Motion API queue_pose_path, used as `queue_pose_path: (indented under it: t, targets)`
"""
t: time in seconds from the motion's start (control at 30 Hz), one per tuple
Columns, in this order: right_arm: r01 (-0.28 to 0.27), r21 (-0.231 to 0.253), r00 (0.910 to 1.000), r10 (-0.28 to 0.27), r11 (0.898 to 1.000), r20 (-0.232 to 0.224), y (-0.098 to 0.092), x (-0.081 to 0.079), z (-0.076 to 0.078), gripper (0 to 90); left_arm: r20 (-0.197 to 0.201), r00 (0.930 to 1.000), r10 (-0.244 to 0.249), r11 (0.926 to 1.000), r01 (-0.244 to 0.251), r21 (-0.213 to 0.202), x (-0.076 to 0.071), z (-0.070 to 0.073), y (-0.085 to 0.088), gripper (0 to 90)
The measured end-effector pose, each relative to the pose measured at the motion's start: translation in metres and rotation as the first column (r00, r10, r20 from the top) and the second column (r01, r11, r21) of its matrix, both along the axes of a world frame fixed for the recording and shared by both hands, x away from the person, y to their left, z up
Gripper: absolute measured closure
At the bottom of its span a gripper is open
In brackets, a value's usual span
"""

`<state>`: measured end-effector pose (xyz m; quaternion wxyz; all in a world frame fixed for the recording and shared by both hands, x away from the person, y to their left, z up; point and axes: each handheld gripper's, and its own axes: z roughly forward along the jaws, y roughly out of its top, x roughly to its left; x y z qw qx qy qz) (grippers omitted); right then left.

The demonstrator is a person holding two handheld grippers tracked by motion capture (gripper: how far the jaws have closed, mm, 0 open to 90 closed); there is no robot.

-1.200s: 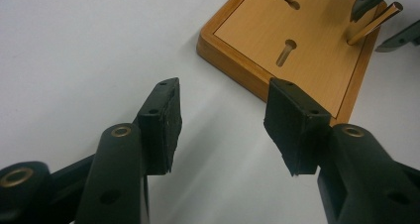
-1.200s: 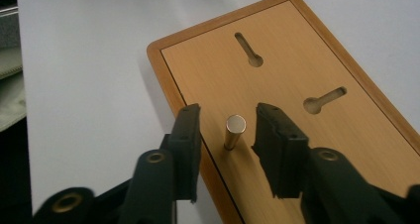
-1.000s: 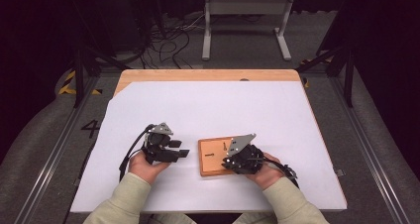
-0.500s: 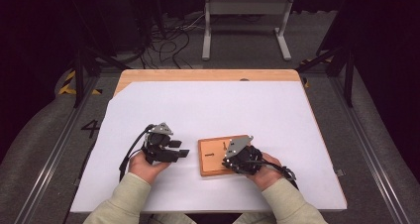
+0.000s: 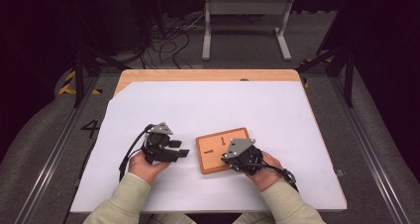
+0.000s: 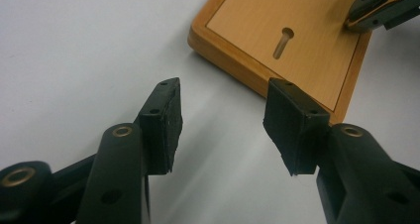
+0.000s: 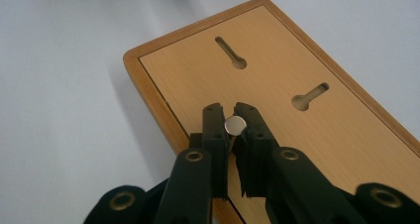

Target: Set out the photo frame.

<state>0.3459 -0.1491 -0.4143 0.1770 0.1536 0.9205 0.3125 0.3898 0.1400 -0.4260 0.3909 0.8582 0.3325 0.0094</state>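
Two keyhole slots, one small metal disc pinched in the right gripper [image 7: 232, 116]
Disc [image 7: 234, 125] hovers over the wooden board's [image 5: 210, 157] near edge; slots [image 7: 231, 53] lie just ahead, running away from it. Left gripper [image 6: 220, 117] idles half-open beside the board.

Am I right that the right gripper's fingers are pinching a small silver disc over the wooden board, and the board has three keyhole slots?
Not quite: the wooden board has two keyhole slots, per the right gripper view. The right gripper does pinch the small silver disc over it.

Open white table [image 5: 208, 110] beyond wooden board [image 5: 213, 152]
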Motion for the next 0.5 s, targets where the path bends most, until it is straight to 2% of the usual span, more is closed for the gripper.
queue_pose_path:
  t: [0.17, 0.23, 0.3, 0.37, 0.4, 0.5]
  targets:
    - [0.023, 0.040, 0.9981, -0.025, 0.999, 0.057, 0.000, -0.001, -0.005, 84.2, -0.005, 1.0000, 0.001, 1.0000, -0.001, -0.003, 0.000, 0.000, 0.000, 48.8]
    - [0.025, 0.035, 0.9970, -0.028, 0.999, 0.072, 0.001, -0.002, -0.009, 84.2, -0.004, 1.0000, 0.002, 1.0000, -0.002, -0.004, -0.001, 0.000, 0.000, 48.8]
    - [0.025, 0.026, 0.9967, -0.027, 0.999, 0.076, 0.001, -0.002, -0.012, 84.1, -0.004, 1.0000, 0.002, 1.0000, -0.002, -0.005, -0.001, 0.000, 0.000, 48.8]
    - [0.018, 0.041, 0.9986, -0.020, 0.999, 0.049, -0.001, -0.002, -0.016, 84.0, -0.004, 1.0000, 0.002, 1.0000, -0.002, -0.005, -0.001, 0.000, 0.000, 48.8]
    - [0.018, 0.050, 0.9983, -0.021, 0.999, 0.054, -0.002, -0.004, -0.018, 84.1, -0.003, 1.0000, -0.002, 1.0000, 0.002, -0.003, -0.001, 0.000, 0.000, 48.8]
    - [-0.011, 0.012, 0.9913, 0.009, 1.000, 0.131, 0.000, -0.014, -0.020, 84.2, -0.002, 1.0000, -0.007, 1.0000, 0.007, -0.002, -0.001, 0.000, -0.001, 48.8]
